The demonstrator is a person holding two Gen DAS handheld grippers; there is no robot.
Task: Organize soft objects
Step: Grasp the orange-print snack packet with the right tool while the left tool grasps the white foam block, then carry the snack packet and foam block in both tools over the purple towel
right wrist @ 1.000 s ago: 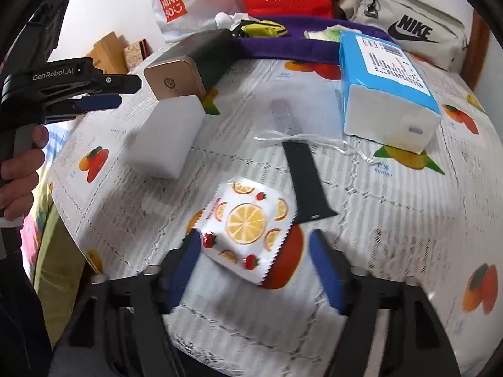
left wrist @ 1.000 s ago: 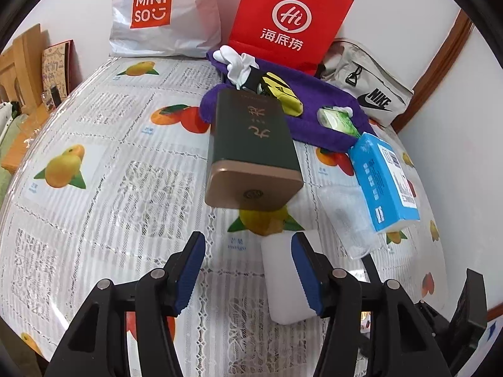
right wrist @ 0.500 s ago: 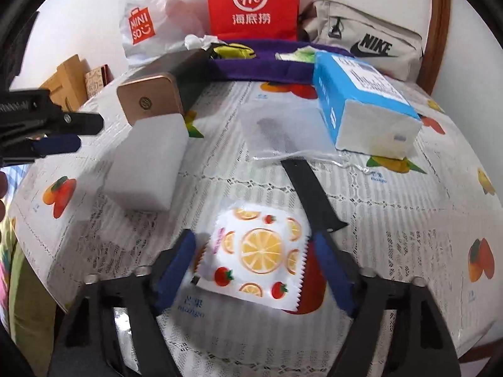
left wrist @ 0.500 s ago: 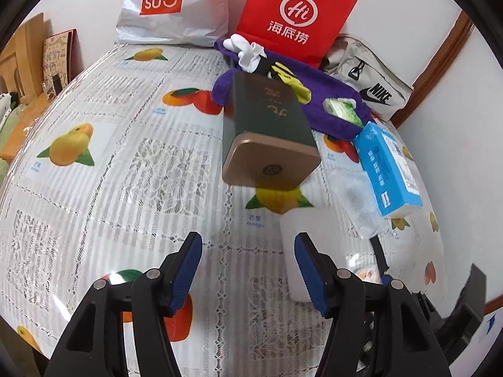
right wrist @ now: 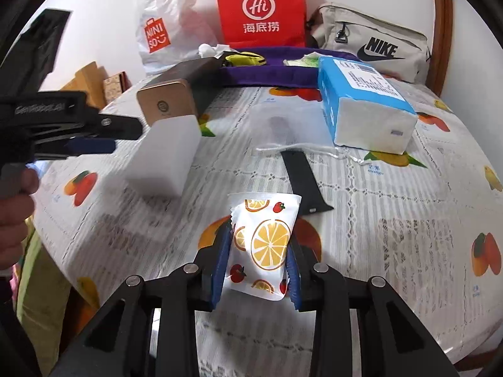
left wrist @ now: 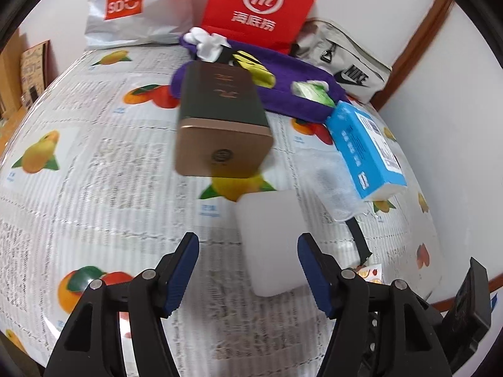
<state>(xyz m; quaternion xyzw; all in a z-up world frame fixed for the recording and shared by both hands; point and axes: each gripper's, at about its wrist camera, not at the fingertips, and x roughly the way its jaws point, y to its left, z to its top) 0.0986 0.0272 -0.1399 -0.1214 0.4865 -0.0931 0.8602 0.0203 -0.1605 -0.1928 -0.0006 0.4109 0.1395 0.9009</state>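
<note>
My right gripper (right wrist: 257, 270) is shut on a white fruit-print packet (right wrist: 263, 242) and holds it just above the tablecloth. My left gripper (left wrist: 246, 267) is open; a white foam block (left wrist: 269, 242) lies between its fingers, nearer the right one. The block also shows in the right wrist view (right wrist: 165, 155), with the left gripper (right wrist: 94, 136) beside it. A purple cloth tray (left wrist: 292, 94) at the back holds a yellow item and a green tissue pack.
A dark green and gold box (left wrist: 220, 125) lies ahead of the foam block. A blue tissue pack (right wrist: 361, 103), a clear pouch and a black strap (right wrist: 303, 182) lie mid-table. A red bag (right wrist: 261, 9), Miniso bag and Nike bag stand at the back.
My right gripper has closed on the fruit-print packet and lifted it. My left gripper has shifted so that the foam block now sits between its fingers.
</note>
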